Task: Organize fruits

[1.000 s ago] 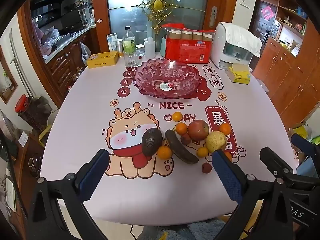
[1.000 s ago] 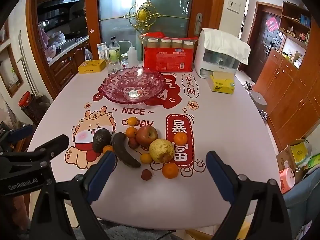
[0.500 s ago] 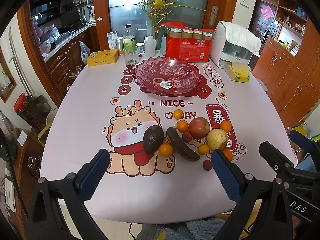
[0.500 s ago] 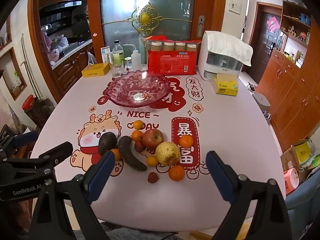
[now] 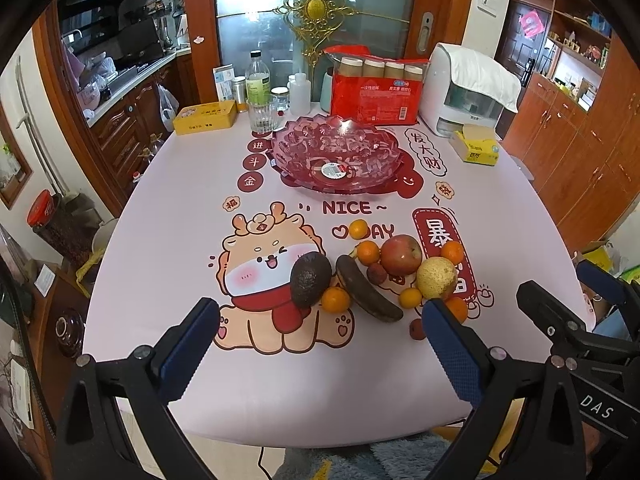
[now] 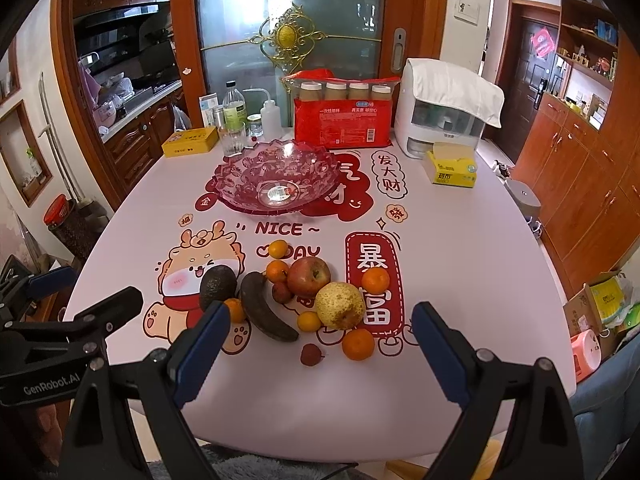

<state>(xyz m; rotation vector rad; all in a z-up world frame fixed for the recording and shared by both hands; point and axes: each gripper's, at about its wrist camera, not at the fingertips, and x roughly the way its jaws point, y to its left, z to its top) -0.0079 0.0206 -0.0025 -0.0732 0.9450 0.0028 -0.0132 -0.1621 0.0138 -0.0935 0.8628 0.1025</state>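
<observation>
Pink glass bowl (image 6: 276, 184) sits empty mid-table (image 6: 460, 264); nearer me lie six oranges (image 6: 358, 344), two lychees (image 6: 312, 355), one apple (image 6: 309, 276), pear (image 6: 340, 306), avocado (image 6: 217, 286), banana (image 6: 264, 312). Both my tools, left tool (image 5: 320, 344) and right tool (image 6: 320, 344), are spread, holding nothing.

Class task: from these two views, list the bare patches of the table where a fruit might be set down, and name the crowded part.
Free: the table's right side, between tissue box and near edge; the left strip beside the cartoon print; the near edge below the fruit. The pink bowl is empty. Crowded: the fruit cluster around the apple, and the back row of bottles.
</observation>
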